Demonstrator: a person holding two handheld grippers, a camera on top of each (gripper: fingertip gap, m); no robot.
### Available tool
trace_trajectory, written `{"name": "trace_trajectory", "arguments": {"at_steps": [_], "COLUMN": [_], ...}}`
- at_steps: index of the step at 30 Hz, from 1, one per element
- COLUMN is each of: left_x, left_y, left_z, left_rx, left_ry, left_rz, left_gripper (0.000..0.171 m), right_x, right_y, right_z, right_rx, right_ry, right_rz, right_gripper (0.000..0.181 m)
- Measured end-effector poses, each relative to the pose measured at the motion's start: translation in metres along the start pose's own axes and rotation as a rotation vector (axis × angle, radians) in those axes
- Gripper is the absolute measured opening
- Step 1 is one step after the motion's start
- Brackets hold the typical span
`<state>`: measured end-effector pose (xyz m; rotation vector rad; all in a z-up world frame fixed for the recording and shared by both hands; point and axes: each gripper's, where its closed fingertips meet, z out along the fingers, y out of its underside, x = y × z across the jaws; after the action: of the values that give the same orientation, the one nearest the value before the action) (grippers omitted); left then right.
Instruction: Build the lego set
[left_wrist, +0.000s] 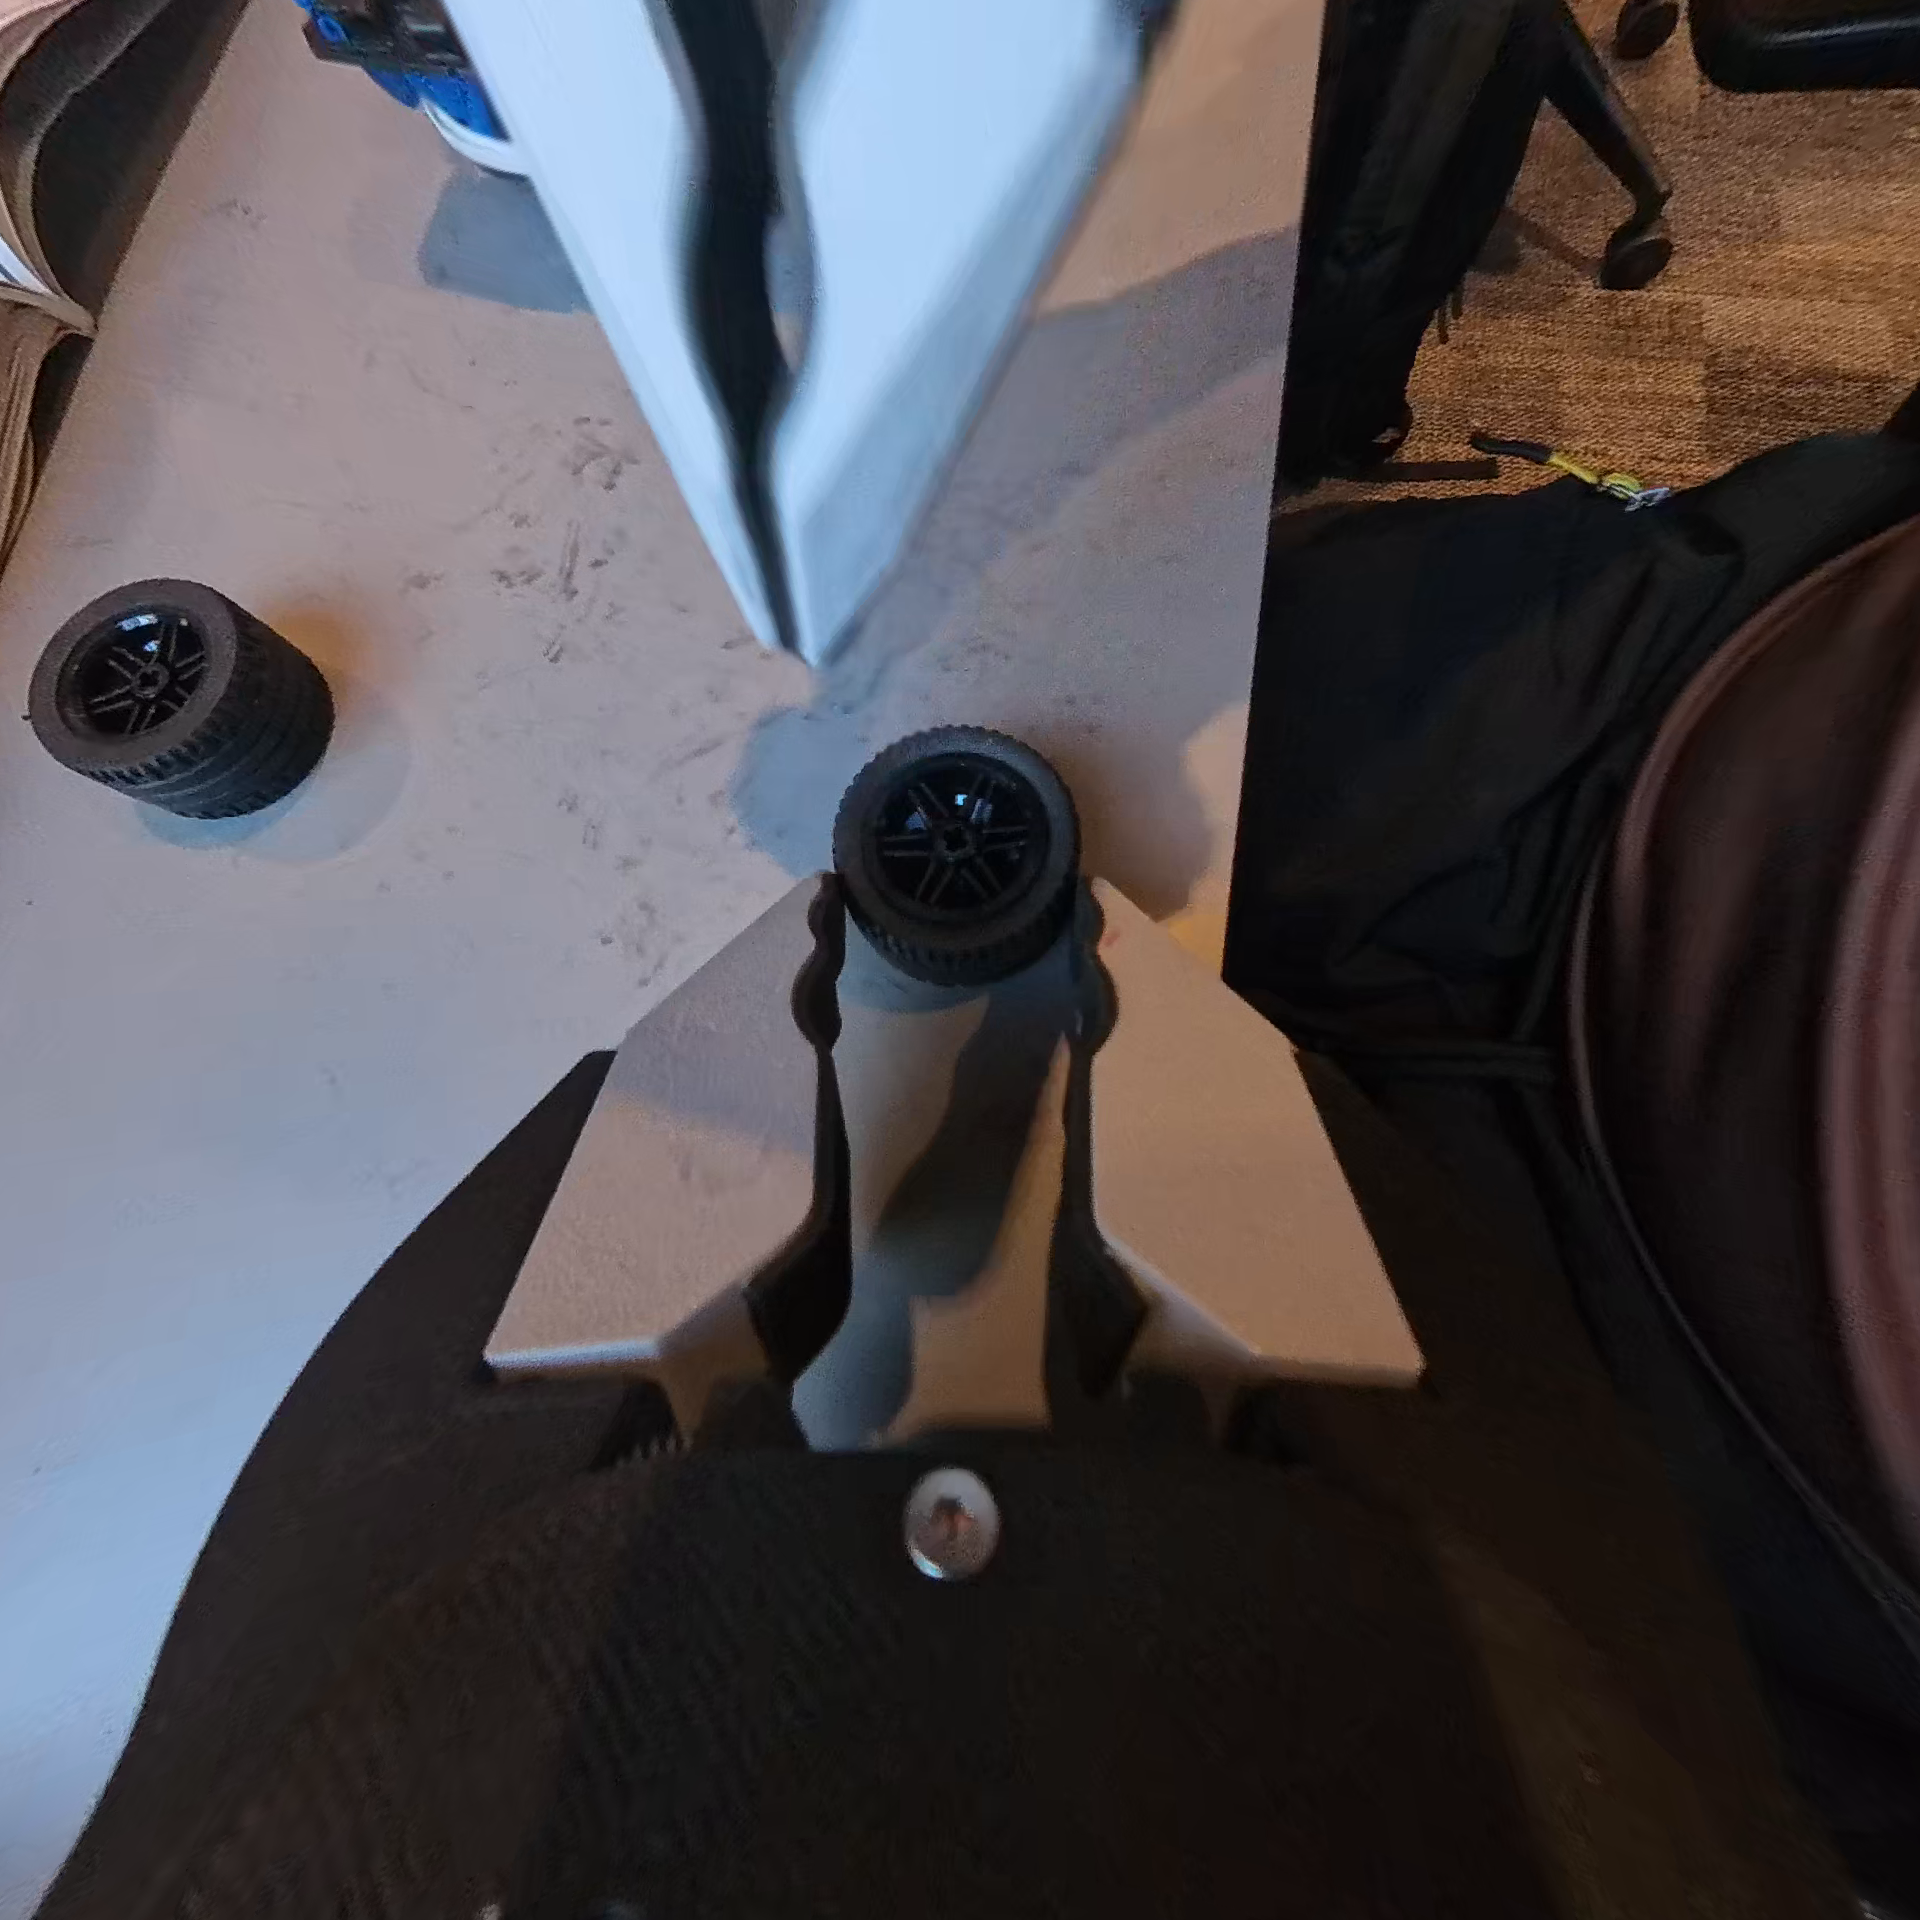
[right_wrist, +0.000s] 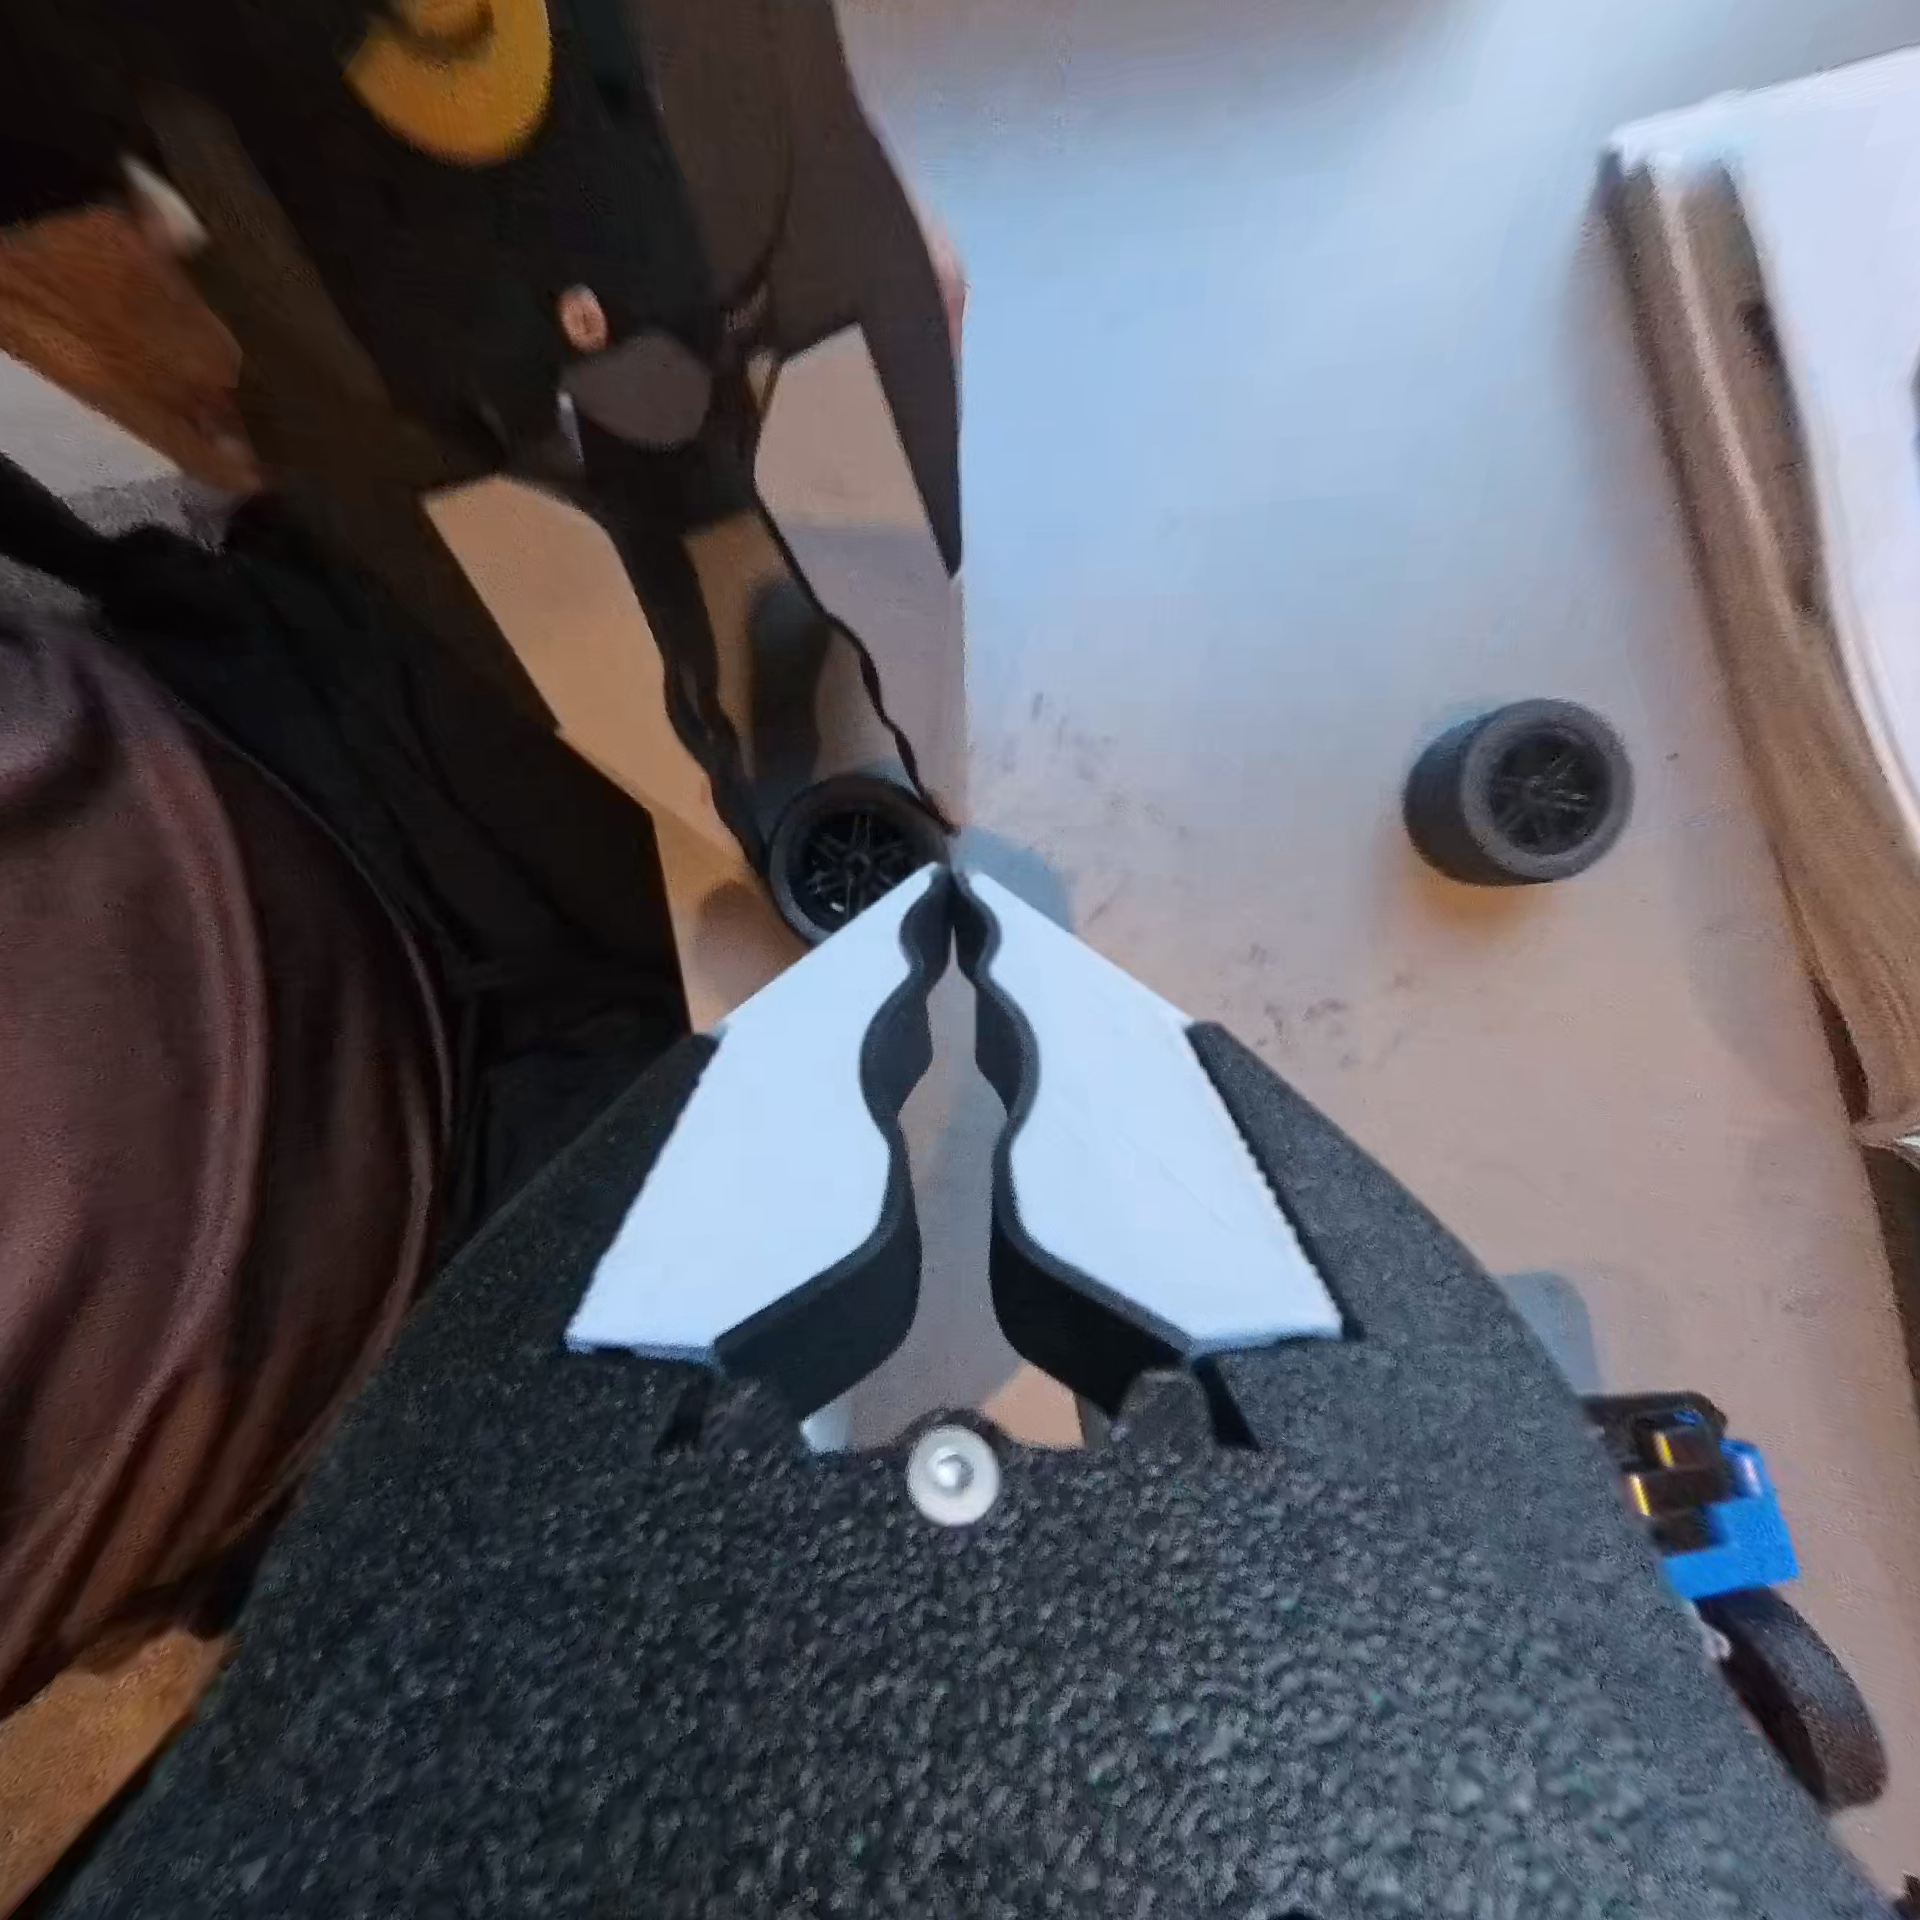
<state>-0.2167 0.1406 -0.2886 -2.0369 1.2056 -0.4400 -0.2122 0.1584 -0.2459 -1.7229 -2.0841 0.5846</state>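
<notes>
So far we have little mounted. A loose wheel (left_wrist: 177, 712) lies toward the table's (left_wrist: 312, 436) left edge. Our left gripper (left_wrist: 956, 904) clasps a second wheel (left_wrist: 956, 854) near the right edge. Our right gripper (right_wrist: 951, 883) is closed and empty. The blue car body (right_wrist: 1714, 1517) waits; both wheels remain unfitted.

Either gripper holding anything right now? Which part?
The left gripper clamps a black wheel by its tyre tread, jaws on opposite sides. The right gripper has its jaws closed, empty.
</notes>
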Motion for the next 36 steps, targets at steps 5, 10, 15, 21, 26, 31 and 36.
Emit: {"name": "trace_trajectory", "arguments": {"at_steps": [5, 10, 15, 21, 26, 31, 36], "left_x": [0.001, -0.001, -0.016, -0.033, -0.017, -0.001, 0.006], "left_y": [0.000, -0.001, -0.007, -0.041, -0.073, -0.096, -0.103], "left_z": [0.000, -0.002, -0.007, -0.022, -0.026, -0.025, -0.024], "left_rx": [-0.003, 0.006, 0.050, 0.228, 0.284, 0.308, 0.331], "left_ry": [0.003, -0.044, -0.152, -0.377, -0.512, -0.564, -0.525], "left_rz": [-0.002, 0.039, 0.052, 0.185, 0.390, 0.486, 0.398], "left_gripper": [0.041, 0.040, 0.040, 0.040, 0.040, 0.041, 0.041], "right_x": [-0.018, 0.012, 0.031, 0.011, 0.000, -0.012, -0.012], "right_y": [0.017, 0.007, 0.024, 0.027, 0.019, 0.010, 0.013], "right_z": [0.031, -0.014, -0.047, -0.048, -0.052, -0.060, -0.070], "right_rx": [-0.024, 0.136, 0.333, 0.518, 0.639, 0.714, 0.752], "right_ry": [-0.090, 0.040, 0.126, -0.106, -0.253, -0.336, -0.336], "right_rz": [0.036, 0.131, 0.318, 0.526, 0.600, 0.567, 0.550], "right_gripper": [0.000, 0.000, 0.017, 0.046, 0.047, 0.022, 0.019]}}
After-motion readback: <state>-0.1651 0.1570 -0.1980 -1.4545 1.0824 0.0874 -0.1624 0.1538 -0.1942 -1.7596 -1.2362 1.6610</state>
